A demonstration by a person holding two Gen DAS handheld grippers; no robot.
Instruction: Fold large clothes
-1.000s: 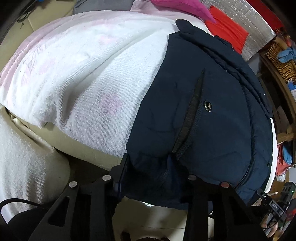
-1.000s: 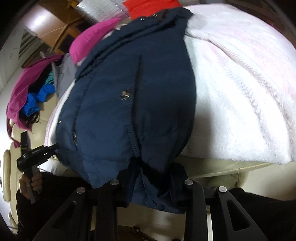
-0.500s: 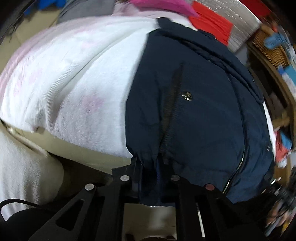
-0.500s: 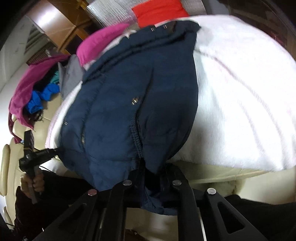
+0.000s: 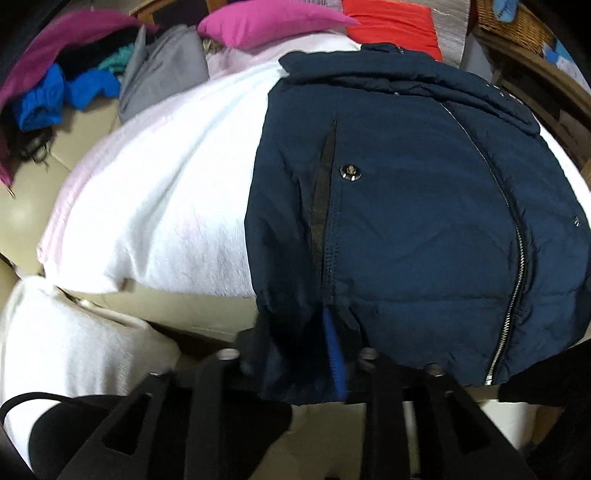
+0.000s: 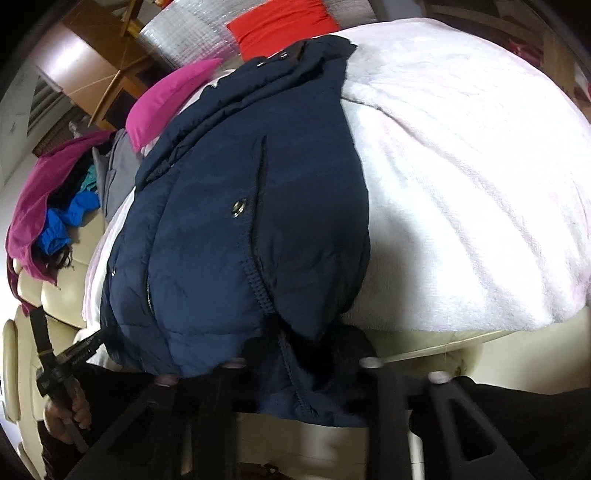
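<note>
A navy padded jacket [image 5: 424, 229] is lying zipped, front up, on a white fleece blanket [image 5: 159, 206] spread over a cream sofa [image 6: 436, 343], with its bottom hem hanging over the near edge. Its long axis is running from that hem away to the collar, which is pointing toward the red cushion [image 5: 391, 33] at the back.

The left hand-held gripper [image 5: 299, 354] and the right hand-held gripper [image 6: 303, 365] are both at the hem, jaws opening, with hem fabric still lying between them; neither seems to be pinching.

The step appears to be settling the hem before a fold. Next, I judge, each needs a fresh grip on the hem corners to carry them toward the collar.
</note>
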